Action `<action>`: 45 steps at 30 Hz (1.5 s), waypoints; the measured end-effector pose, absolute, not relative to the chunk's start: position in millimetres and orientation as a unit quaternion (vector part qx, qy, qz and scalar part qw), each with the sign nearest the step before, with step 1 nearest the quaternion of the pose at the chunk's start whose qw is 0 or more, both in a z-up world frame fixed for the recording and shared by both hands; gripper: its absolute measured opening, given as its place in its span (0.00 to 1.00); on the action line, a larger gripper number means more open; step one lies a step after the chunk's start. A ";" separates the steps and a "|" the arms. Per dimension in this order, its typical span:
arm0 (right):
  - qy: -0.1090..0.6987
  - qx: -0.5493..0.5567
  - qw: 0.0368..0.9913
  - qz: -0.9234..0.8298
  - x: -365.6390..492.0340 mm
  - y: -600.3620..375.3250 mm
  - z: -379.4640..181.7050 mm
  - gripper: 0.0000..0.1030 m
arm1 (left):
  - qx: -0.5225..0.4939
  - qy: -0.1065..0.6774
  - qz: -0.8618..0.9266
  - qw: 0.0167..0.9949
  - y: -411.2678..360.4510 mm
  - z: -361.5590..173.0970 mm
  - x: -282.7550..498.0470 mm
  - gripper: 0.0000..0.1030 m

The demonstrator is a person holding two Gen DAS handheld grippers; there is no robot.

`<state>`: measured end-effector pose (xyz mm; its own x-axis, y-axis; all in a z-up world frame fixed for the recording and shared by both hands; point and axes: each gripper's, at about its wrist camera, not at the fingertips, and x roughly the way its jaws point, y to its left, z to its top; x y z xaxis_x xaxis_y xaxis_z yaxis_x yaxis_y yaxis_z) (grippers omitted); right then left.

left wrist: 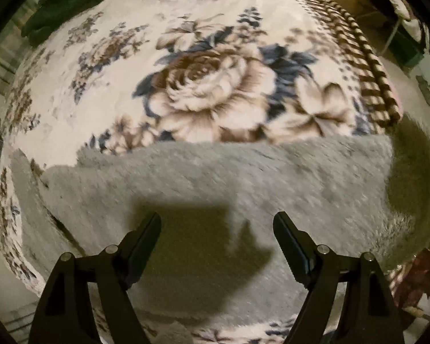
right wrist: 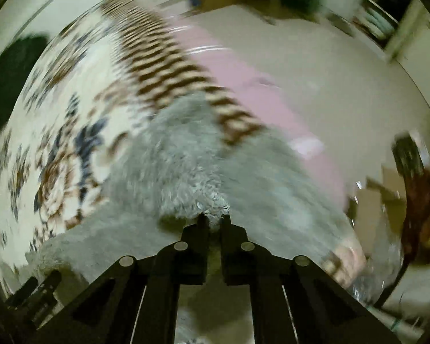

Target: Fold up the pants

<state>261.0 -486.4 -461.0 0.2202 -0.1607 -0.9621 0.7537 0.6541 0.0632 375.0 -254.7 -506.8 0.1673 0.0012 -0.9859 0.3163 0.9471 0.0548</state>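
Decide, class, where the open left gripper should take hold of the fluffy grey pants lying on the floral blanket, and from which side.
Probably the straight far edge of the grey pants, where it meets the floral blanket. The left gripper hangs open above flat fabric that offers no ridge. Come down from above and pinch that edge. The right gripper already pinches a raised fold.

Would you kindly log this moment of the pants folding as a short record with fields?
garment: fluffy grey fleece pants, spread flat
surface: cream floral blanket with brown striped border
left tool: open above the pants, holding nothing
right tool: shut on a bunched fold of the pants
image quality: right wrist view motion-blurred
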 end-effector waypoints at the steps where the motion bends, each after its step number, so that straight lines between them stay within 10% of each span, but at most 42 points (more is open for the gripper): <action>1: 0.536 0.287 0.724 -0.326 241.6 -496.3 -459.1 0.07 | 0.124 0.638 -0.108 0.752 -257.2 -507.6 371.4 0.77; 10: 0.544 0.412 0.628 -0.374 138.4 -542.2 -532.3 0.12 | 0.136 0.643 -0.123 0.743 -272.5 -519.8 345.5 0.77; 12: 0.543 0.429 0.619 -0.371 128.6 -545.0 -539.5 0.48 | 0.129 0.646 -0.121 0.743 -266.5 -517.7 344.1 0.77; 13: 0.539 0.434 0.622 -0.366 125.2 -543.8 -538.7 0.51 | 0.125 0.647 -0.118 0.743 -262.2 -515.4 344.0 0.77; 41: 0.679 0.239 0.675 -0.165 379.9 -101.7 -559.6 0.53 | -0.099 0.659 0.054 0.744 146.5 -522.0 527.2 0.77; 42: 0.679 0.238 0.674 -0.169 383.3 -95.4 -562.1 0.53 | -0.111 0.662 0.051 0.739 151.3 -531.0 531.8 0.75; 43: 0.681 0.235 0.672 -0.171 385.4 -90.6 -564.4 0.53 | -0.121 0.662 0.048 0.738 154.9 -538.3 533.4 0.54; 44: 0.683 0.231 0.670 -0.175 388.2 -85.8 -566.8 0.53 | -0.133 0.661 0.043 0.737 159.7 -542.4 534.6 0.11; 45: 0.685 0.228 0.668 -0.178 390.3 -81.2 -568.8 0.53 | -0.146 0.658 0.040 0.737 166.5 -545.7 531.7 0.07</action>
<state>390.3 -81.2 -568.8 -0.0024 0.0746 -0.9972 0.5500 0.8329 0.0609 531.7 166.5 -545.7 0.1299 -0.1332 -0.9825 -0.2505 0.9544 -0.1625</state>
